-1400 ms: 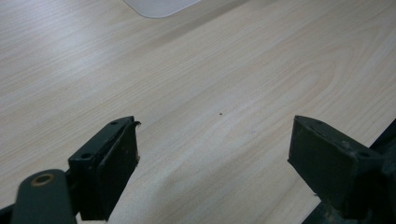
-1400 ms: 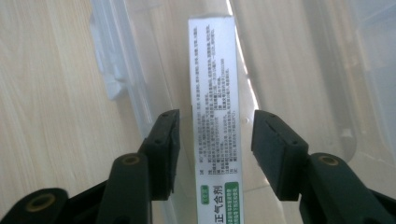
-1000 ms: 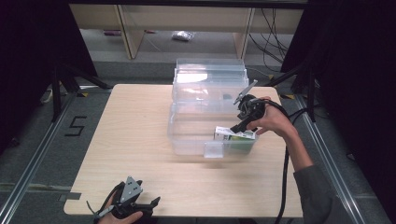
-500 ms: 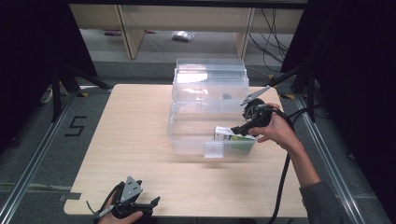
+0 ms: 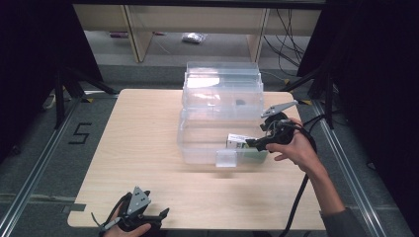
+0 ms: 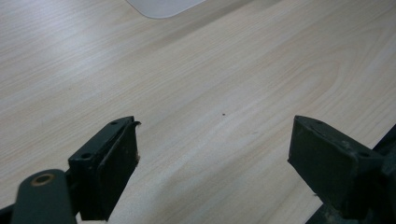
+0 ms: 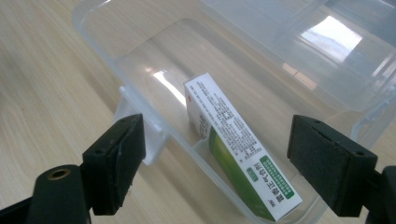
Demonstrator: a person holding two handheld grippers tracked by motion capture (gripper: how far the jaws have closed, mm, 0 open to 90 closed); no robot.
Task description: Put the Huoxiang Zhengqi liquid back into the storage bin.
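Pale wood grain ran across the counter (image 5: 148,148), and the clear plastic box (image 5: 207,148) standing toward its far right part served as the landmark for everything else. Behind the box its clear lid (image 5: 222,89) stood tilted up, hinged open. Inside the box, against its near right corner, lay the white and green carton (image 7: 238,158), leaning on the front wall with its printed face up.

Just to the right of the box, the right gripper (image 5: 259,143) pointed at that corner. Its fingers (image 7: 116,158) had just been opening and stood wide apart, with the carton seen between them farther off but untouched by either pad. So, by my judgement, the placing step was at its end: the carton had been let go into the box and the hand was backing off.

Well away from the box, at the counter's near left edge, the left gripper (image 5: 150,219) rested with its fingers (image 6: 112,163) spread wide over bare wood, gripping nothing.

What came next probably called for clearing the right gripper from the box wall and then swinging the lid down, which would need a hold on its rim.
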